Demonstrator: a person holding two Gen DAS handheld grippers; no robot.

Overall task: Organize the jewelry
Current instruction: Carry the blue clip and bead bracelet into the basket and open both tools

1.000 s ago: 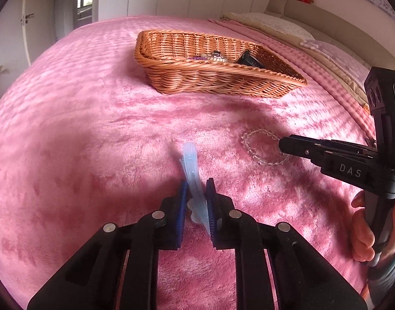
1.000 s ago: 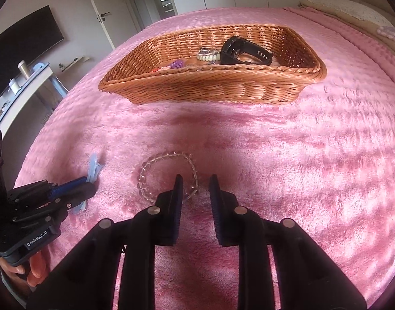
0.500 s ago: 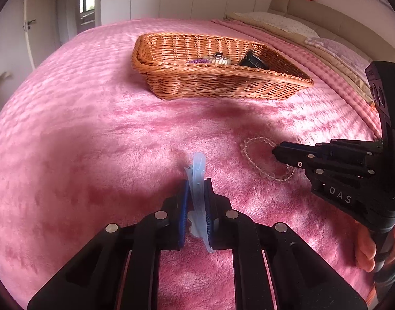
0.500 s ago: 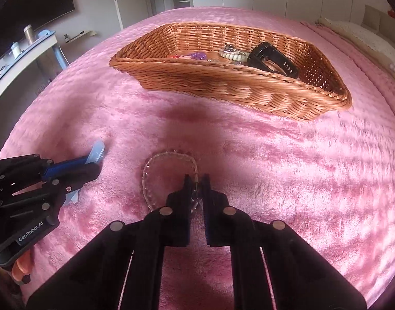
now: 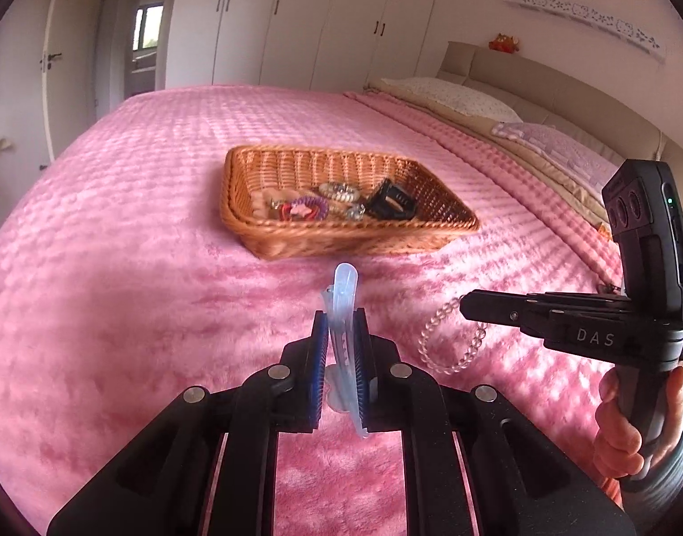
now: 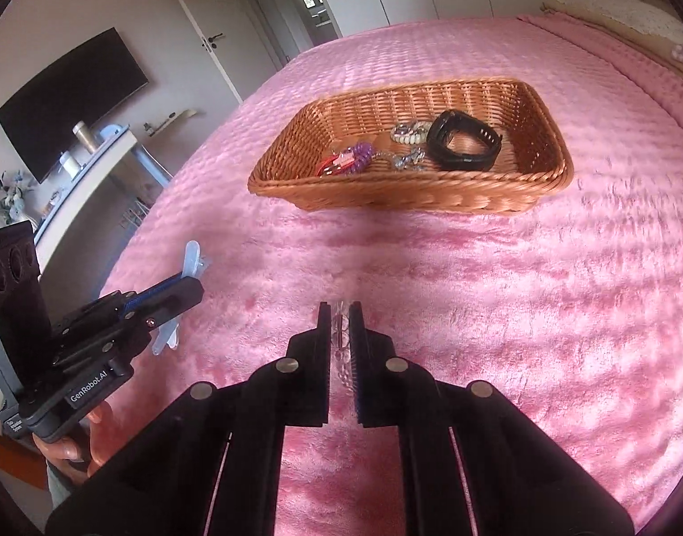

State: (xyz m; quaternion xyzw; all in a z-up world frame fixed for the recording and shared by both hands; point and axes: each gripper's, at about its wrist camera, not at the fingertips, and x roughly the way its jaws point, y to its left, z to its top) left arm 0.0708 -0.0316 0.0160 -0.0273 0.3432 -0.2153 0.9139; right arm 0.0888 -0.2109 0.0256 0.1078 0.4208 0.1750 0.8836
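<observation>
We hold both finds clear of the pink bedspread (image 5: 118, 268), ready, we judge, for the wicker basket (image 5: 341, 241) that waits farther up the bed. Our left gripper (image 5: 340, 312) is clamped on a translucent blue hair clip (image 5: 343, 295), tip pointing toward the basket. Our right gripper (image 6: 339, 312) is pinched on a clear beaded bracelet (image 5: 449, 339), which dangles in a loop below the fingers. Both tools reach forward, level, side by side. The basket holds a black watch (image 6: 464, 143), a purple coil hair tie (image 6: 361, 154) and other trinkets.
</observation>
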